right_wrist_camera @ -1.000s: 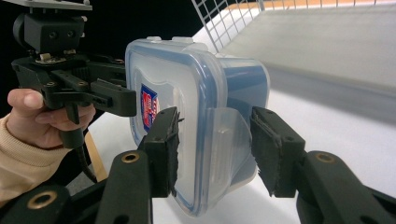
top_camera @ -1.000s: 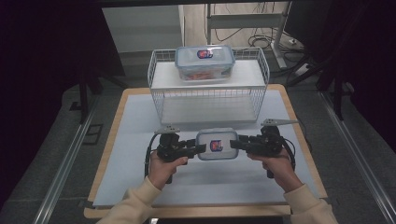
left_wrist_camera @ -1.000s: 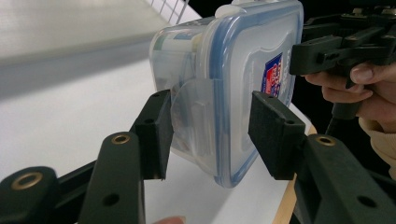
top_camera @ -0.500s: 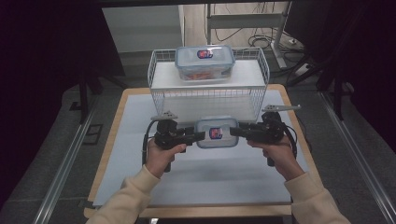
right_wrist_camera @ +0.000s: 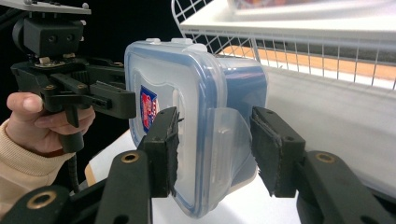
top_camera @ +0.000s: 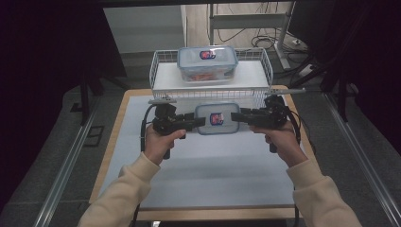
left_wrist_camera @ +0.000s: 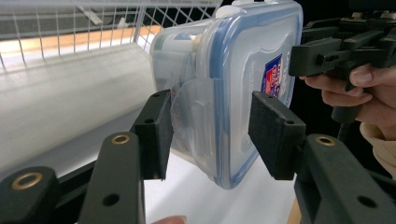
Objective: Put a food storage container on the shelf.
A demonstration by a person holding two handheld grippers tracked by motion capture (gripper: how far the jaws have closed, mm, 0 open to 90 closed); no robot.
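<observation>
Container: a clear blue-rimmed lidded box (top_camera: 217, 118) is held mid-frame, above the table (top_camera: 198, 175), before the wire basket (top_camera: 163, 75).
Left tool (top_camera: 199, 121): clenched on the box's left end.
Right tool (top_camera: 235, 117): clenched on its right end.

Light falls from above onto the pale bench (top_camera: 198, 184), which reads bright while the room around it sinks into near-black. The high view is sharp but slightly bowed at its edges. In both gripper views the white shelf (right_wrist_camera: 327, 116) glares, perhaps overexposed, and the background softens.
</observation>
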